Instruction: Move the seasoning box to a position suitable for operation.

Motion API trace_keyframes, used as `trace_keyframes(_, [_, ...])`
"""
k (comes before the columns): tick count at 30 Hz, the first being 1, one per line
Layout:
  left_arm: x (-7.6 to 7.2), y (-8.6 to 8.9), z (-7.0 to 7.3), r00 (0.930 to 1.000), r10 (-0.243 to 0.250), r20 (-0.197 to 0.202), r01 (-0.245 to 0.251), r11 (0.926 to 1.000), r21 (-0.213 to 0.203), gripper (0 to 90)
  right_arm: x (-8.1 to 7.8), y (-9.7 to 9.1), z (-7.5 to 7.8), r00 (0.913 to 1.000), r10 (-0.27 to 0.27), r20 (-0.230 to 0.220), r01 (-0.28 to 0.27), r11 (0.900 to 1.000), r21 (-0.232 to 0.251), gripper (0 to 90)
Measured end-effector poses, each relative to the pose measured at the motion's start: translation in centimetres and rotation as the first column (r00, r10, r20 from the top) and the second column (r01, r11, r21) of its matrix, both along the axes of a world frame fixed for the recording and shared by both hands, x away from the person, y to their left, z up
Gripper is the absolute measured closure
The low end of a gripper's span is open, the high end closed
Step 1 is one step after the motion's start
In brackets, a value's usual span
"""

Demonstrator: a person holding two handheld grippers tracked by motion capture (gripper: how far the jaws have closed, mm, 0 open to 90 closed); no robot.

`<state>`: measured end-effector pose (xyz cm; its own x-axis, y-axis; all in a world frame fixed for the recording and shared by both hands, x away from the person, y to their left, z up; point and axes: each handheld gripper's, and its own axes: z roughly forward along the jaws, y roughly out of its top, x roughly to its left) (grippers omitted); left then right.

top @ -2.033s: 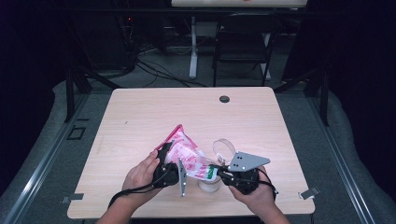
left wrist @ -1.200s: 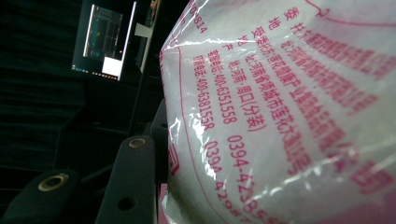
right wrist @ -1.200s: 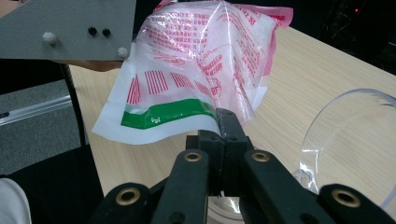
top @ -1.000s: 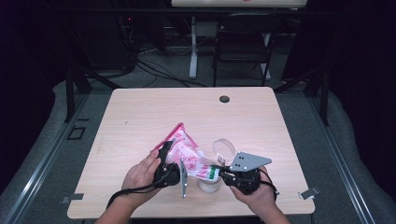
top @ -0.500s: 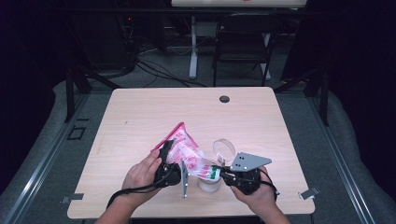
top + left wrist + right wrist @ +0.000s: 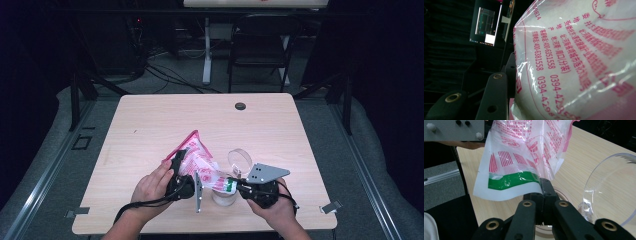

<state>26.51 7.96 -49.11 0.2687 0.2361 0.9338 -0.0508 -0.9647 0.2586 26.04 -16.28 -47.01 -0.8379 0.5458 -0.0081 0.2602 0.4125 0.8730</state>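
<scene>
Left gripper (image 6: 181,172): jaws clamping the pink-printed bag (image 6: 196,156).
Right gripper (image 6: 543,185): jaws pinching the bag's green-striped corner.
Place: near table's (image 6: 150,125) front edge, over a clear cup (image 6: 223,196).

Thin glossy plastic film on the bag (image 6: 197,160), crinkled, catching glare, printed in pink with a green band. Clear, smooth, shiny plastic for the cup (image 6: 223,196) near the bench's front edge and its lid (image 6: 240,161). Pale wood-grain laminate on the bench (image 6: 150,125), smooth, faintly sheened. Matt black plastic fingers (image 6: 544,195) with brass-coloured rivets. Matt grey metal plate (image 6: 267,173).
</scene>
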Motion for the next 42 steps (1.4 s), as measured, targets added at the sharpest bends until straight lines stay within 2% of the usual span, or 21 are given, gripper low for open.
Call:
trace_keyframes(11, [0.05,-0.14,-0.09,0.9999,-0.01,0.013,0.01,0.9999,0.006,60.6,0.2,-0.06,-0.35,1.0,-0.007,-0.007,0.007,1.0,-0.005,90.0])
trace_keyframes(15, [-0.03,-0.21,-0.07,1.0,-0.003,0.004,0.003,1.0,0.005,60.7,0.25,-0.08,-0.44,0.9999,-0.007,-0.013,0.007,1.0,-0.005,90.0])
trace_keyframes(16, [0.0,-0.22,-0.02,0.9999,-0.009,0.014,0.009,0.9999,0.013,60.6,0.25,-0.11,-0.45,0.9999,-0.008,-0.012,0.008,0.9999,-0.009,90.0])
trace_keyframes(42, [0.01,-0.39,0.19,0.9994,-0.017,0.029,0.015,0.999,0.042,60.7,0.47,-0.12,-0.76,0.9997,-0.014,-0.017,0.014,0.9998,-0.016,90.0])
